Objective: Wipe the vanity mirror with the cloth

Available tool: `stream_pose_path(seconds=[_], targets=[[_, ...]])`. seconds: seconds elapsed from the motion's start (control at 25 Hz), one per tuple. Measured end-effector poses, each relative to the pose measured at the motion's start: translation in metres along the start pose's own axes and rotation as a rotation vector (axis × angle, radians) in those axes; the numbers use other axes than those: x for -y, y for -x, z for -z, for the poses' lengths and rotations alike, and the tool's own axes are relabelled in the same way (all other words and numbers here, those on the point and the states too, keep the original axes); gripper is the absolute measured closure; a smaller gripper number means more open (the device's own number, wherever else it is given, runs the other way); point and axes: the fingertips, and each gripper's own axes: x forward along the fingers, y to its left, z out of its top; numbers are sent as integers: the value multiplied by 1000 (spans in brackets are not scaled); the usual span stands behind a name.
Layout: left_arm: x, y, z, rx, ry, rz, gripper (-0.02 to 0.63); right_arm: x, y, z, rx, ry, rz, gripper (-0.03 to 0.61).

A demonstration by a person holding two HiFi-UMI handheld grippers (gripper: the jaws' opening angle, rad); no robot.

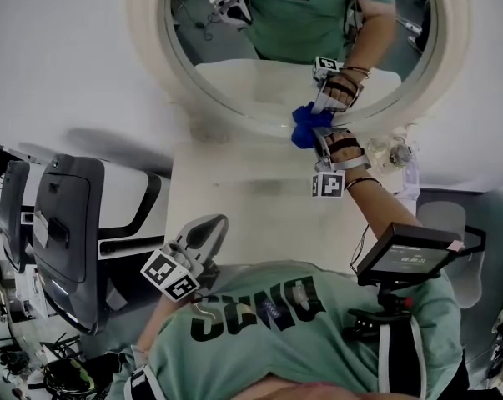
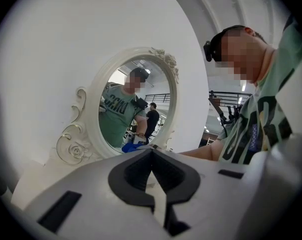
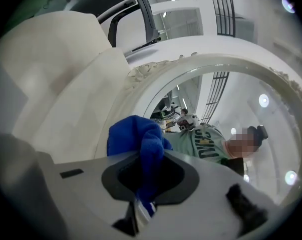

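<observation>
R gripper [image 1: 319, 133] jaws pinch cloth [image 1: 304, 126] at mirror [image 1: 226, 73] lower rim. Mirror upright, long axis vertical. L gripper [image 1: 208, 230] jaws together

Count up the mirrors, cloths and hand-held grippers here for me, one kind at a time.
Mirrors: 1, the vanity mirror
Cloths: 1, the blue cloth
Grippers: 2, the left gripper, shut and empty, and the right gripper, shut on the blue cloth
Total: 4
</observation>
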Motion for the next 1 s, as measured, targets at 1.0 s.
stream_pose_path(seconds=[1.0], targets=[[2, 8, -66, 257, -135, 68, 604, 465, 131, -5, -52, 113, 692, 529]])
